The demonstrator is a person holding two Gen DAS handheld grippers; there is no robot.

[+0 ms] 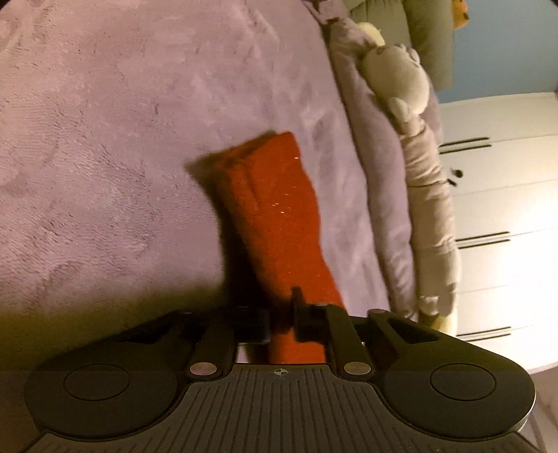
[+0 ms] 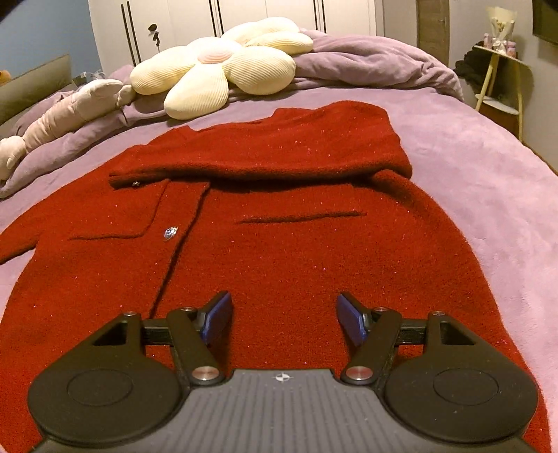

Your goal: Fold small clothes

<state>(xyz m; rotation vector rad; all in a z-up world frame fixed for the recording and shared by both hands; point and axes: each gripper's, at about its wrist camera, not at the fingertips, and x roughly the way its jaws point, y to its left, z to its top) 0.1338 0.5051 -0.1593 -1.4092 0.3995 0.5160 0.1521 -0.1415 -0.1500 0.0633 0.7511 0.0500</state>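
On a bed [image 2: 488, 146] covered in a purple fleece blanket [image 1: 104, 139], one red wool coat [image 2: 279, 244] lay spread flat, front up, its hem nearest my right claw [image 2: 284, 315]. That claw hovered just above the lower front of the coat, its two blue-padded fingers [image 2: 218, 315] spread wide with nothing between them. One sleeve [image 2: 265, 153] was folded across the chest, running from the right shoulder to a cuff left of the button placket. One silvery button [image 2: 170, 232] showed on the placket, and two pocket flaps lay one on each side of it.

My left claw [image 1: 282, 313] was closed narrow on a sleeve [image 1: 275, 223] of the coat, which stretched away from the fingers, lifted off the blanket, its cuff at the far end. The view was motion-blurred, so finer detail of the grip could not be made out.

Bare blanket lay open to the right of the coat as far as the bed's right edge, and a narrower strip lay open on the left. Beyond the collar, one cream flower-shaped cushion [image 2: 223, 66] sat on a bunched purple duvet [image 2: 376, 62]. One long beige plush toy [image 2: 66, 111] lay along the far left side of the bed. White wardrobe doors [image 2: 174, 21] stood behind the bed, and one small side table [image 2: 502, 80] stood past its far right corner.
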